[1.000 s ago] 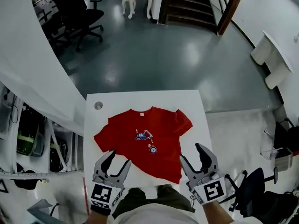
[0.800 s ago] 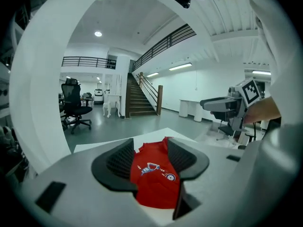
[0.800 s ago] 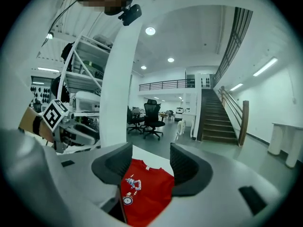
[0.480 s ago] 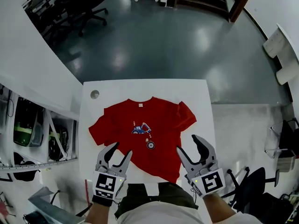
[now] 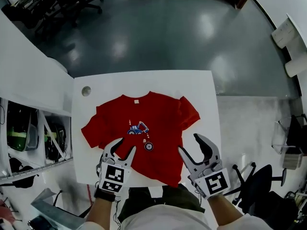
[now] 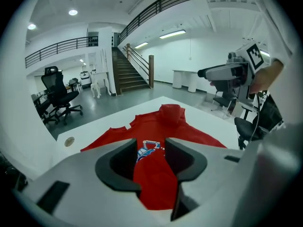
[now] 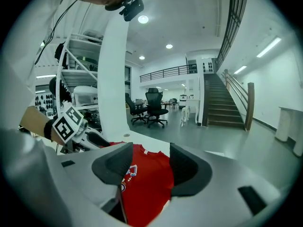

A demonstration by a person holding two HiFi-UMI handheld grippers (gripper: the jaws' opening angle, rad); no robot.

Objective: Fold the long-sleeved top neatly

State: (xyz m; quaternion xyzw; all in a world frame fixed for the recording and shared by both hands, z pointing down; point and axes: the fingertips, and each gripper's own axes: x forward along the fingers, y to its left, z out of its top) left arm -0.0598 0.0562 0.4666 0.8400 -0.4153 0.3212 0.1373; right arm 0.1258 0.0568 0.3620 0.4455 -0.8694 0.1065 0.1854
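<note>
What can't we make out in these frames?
- Near hem of the red top: right gripper view, the right gripper itself covers it.
- Chest print: head view, too small to read.
- Round thing at a far corner of the table: head view, too small to identify.
- Length of the bunched sleeve: head view, its own folds hide it.

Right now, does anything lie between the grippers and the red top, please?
Nothing visible does. The left gripper, jaws just closing but open and empty, and the open right gripper are at the near hem of the red top. A small round disc sits at a far corner of the table, clear of it.
</note>
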